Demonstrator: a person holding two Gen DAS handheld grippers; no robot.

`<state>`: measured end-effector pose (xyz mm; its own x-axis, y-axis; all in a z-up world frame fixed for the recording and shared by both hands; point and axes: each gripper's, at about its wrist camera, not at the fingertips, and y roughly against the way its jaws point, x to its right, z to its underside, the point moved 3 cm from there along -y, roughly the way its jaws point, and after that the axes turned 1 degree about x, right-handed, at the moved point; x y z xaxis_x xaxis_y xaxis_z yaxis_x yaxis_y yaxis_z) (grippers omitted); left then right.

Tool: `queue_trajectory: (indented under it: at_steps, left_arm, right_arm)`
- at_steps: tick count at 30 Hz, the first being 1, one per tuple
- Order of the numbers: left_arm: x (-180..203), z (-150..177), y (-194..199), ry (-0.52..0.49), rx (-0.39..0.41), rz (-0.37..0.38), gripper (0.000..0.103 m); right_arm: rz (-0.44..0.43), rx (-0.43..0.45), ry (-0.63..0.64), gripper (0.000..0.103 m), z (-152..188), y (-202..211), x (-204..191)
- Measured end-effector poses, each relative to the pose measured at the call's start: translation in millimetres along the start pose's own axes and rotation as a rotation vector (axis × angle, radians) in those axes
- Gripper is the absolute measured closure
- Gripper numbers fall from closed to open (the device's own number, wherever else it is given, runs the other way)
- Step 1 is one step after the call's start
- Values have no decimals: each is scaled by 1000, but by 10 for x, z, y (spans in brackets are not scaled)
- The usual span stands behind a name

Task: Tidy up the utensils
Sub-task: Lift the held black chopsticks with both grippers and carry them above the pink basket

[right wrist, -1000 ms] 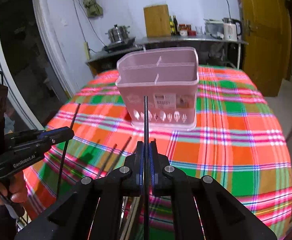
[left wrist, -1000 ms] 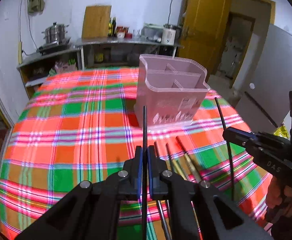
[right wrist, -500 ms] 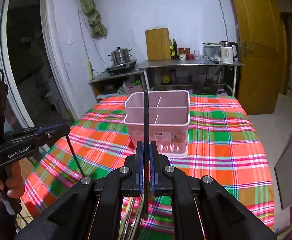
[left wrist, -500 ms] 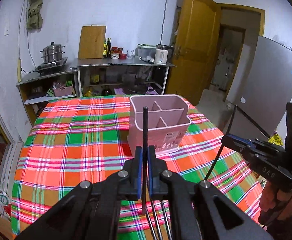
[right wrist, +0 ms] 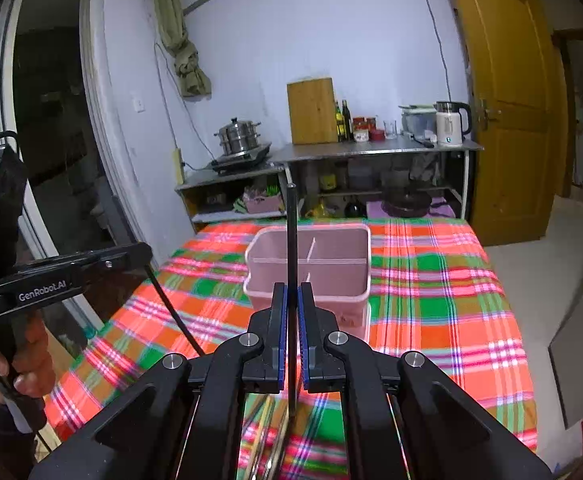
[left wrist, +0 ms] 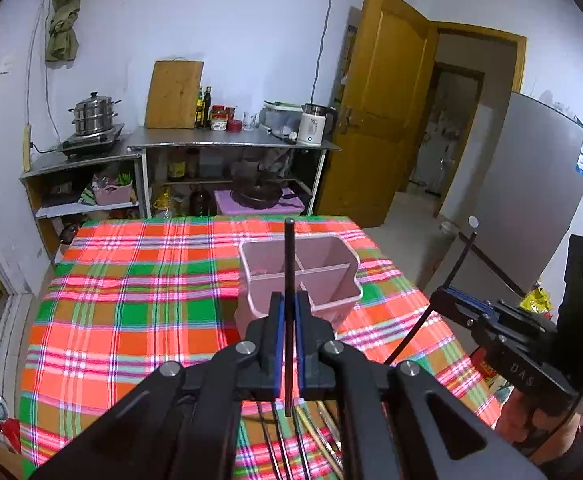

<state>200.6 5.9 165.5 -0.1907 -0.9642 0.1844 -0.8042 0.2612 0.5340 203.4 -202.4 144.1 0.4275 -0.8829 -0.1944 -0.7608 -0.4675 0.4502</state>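
left gripper (left wrist: 287,308): jaws closed tight on a black chopstick (left wrist: 289,264); stick stands upright between the blue pads, top end poking above the fingers, lower end hanging below them
right gripper (right wrist: 291,300): same story; clamped on a second black chopstick (right wrist: 291,240), upright, tip above the holder's far rim in its own view
holder (left wrist: 323,280): pink plastic, divided into compartments, standing on the tablecloth (left wrist: 131,300) just ahead of both grippers; no chopstick inside it
loose chopsticks (left wrist: 311,436): several lying flat on the cloth under the left gripper, partly hidden by the fingers
person's hand (right wrist: 31,364): wrapped around the left gripper's handle, at the left edge of the right view
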Motion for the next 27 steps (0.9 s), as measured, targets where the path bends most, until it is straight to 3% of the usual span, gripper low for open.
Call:
queue_trajectory:
  at_steps: [15,20,27]
  left_arm:
    - [-107,-876,-143,75,125,25,98]
    - [-200,-902,-372,89,127,20,98]
    - [-314,-638,-744,111,68,30,98]
  right_arm:
    - [-16,143,-39,98,-843,-184,-10]
    - [-6,150,-50,98,-920,-413,30]
    - [2,114,-71,98,-778,-694,111]
